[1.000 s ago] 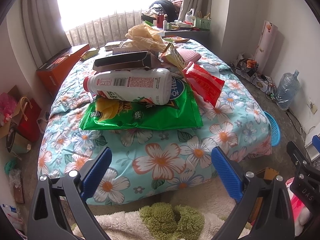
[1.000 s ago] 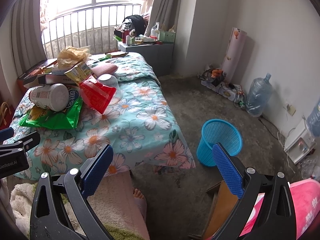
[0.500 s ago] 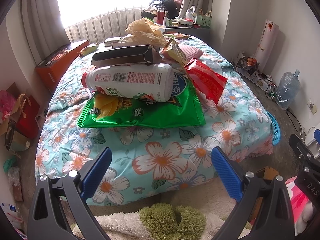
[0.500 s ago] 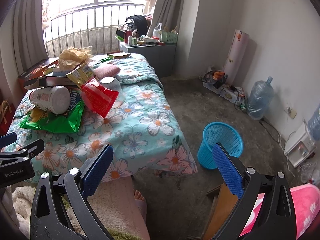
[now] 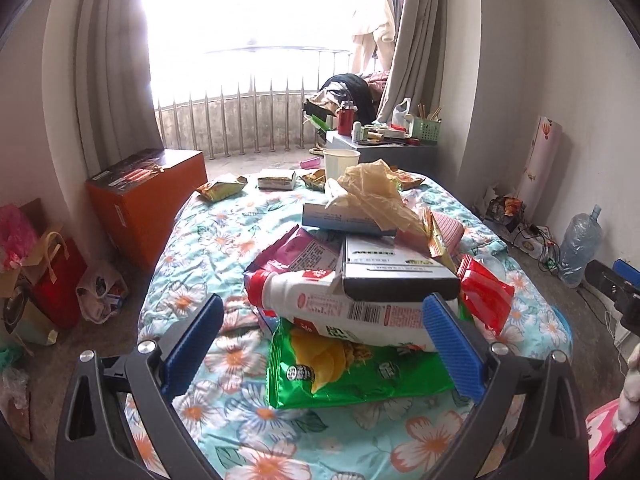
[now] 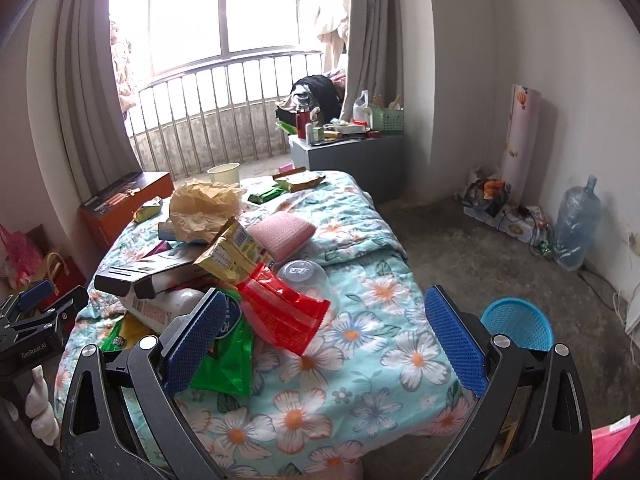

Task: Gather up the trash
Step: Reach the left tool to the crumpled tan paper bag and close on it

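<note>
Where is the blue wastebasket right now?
The blue wastebasket stands on the bare floor at the right side of the bed near its foot corner, seen in the right wrist view just behind the right gripper's open jaws.

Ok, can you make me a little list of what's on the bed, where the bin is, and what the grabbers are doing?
place: bed with a flowery cover
trash pile: white bottle lying on a green chip bag, dark box on top, red wrapper beside
bin: blue basket on the floor, right of the bed
left hand-held gripper: open, holding nothing, pointed at the bottle
right hand-held gripper: open, holding nothing
</note>
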`<action>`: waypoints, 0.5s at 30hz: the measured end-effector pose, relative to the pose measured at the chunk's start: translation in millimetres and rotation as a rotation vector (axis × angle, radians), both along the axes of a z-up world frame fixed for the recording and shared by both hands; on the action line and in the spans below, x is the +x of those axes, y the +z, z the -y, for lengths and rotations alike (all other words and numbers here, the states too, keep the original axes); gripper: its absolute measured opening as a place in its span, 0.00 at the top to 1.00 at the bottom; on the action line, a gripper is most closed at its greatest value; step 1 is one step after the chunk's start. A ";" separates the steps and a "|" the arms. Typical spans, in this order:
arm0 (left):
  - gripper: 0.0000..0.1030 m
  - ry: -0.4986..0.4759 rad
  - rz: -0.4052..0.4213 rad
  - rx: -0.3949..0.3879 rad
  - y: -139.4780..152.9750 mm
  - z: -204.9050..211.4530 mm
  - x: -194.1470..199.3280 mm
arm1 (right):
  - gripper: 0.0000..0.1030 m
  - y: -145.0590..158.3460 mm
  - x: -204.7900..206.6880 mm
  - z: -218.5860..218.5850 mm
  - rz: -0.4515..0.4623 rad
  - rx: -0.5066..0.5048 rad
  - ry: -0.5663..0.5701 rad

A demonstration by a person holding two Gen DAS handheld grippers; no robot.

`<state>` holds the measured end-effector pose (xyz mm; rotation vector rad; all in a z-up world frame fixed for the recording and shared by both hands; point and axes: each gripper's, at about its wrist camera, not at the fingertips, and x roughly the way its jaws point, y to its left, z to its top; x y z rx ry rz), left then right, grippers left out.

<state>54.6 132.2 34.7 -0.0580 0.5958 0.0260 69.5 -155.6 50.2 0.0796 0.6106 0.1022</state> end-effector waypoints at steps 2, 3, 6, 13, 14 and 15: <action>0.05 -0.048 0.032 -0.044 7.0 -18.8 16.2 | 0.08 0.8 12.2 -7.3 -0.007 0.018 0.016; 0.05 -0.070 0.051 -0.074 11.1 -28.0 24.5 | 0.08 0.6 17.7 -10.2 -0.011 0.019 0.024; 0.05 -0.161 0.056 -0.196 24.4 -49.5 61.0 | 0.11 -4.0 34.3 -18.2 -0.040 0.034 0.046; 0.12 -0.413 -0.117 -0.136 18.0 -23.3 177.4 | 0.18 -25.5 53.3 -14.8 -0.131 0.063 0.040; 0.12 -0.435 -0.130 -0.103 14.5 -18.4 189.5 | 0.19 -28.7 54.6 -12.3 -0.142 0.065 0.032; 0.15 -0.456 -0.156 -0.079 10.1 -12.8 202.9 | 0.19 -31.8 56.3 -10.1 -0.155 0.068 0.026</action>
